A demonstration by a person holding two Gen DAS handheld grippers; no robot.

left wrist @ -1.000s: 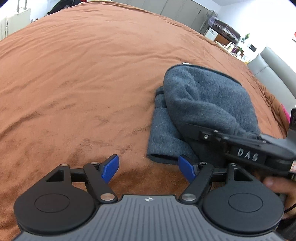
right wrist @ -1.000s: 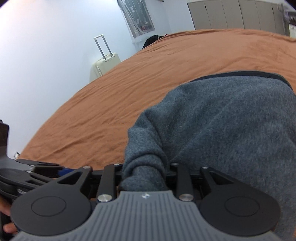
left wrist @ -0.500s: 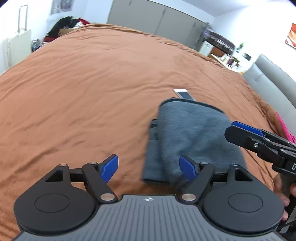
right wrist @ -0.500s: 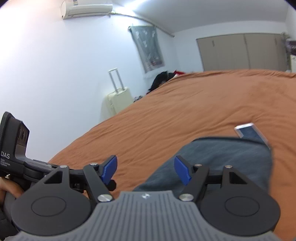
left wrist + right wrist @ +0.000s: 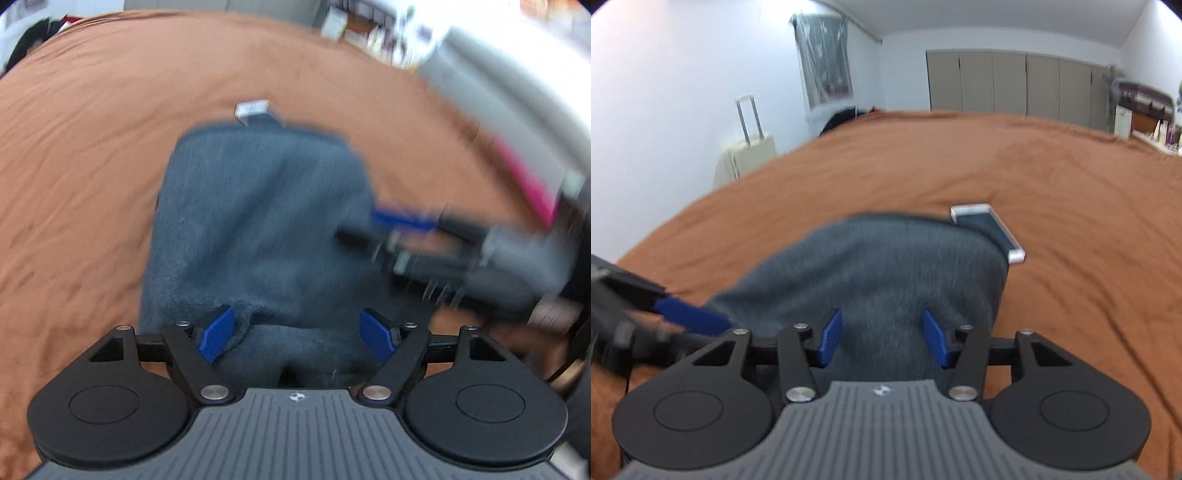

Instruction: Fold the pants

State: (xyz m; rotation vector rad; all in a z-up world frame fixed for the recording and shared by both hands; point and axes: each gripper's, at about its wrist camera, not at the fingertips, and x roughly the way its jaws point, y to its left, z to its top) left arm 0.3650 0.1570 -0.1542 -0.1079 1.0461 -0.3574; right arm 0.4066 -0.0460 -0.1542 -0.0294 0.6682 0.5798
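Pants folded into a grey bundle on the brown bed; both grippers over its near edge.

The brown bedspread (image 5: 1052, 177) fills the room's middle, and the grey pants (image 5: 258, 221) lie on it as a compact folded stack, a white phone (image 5: 988, 227) touching its far edge. The left gripper (image 5: 297, 334) is spread wide over the near edge, pinching nothing. The right gripper (image 5: 882, 339) has its jaws closing, fabric under them but not pressed. I judge the folding almost finished; next needs only smoothing or one more fold.
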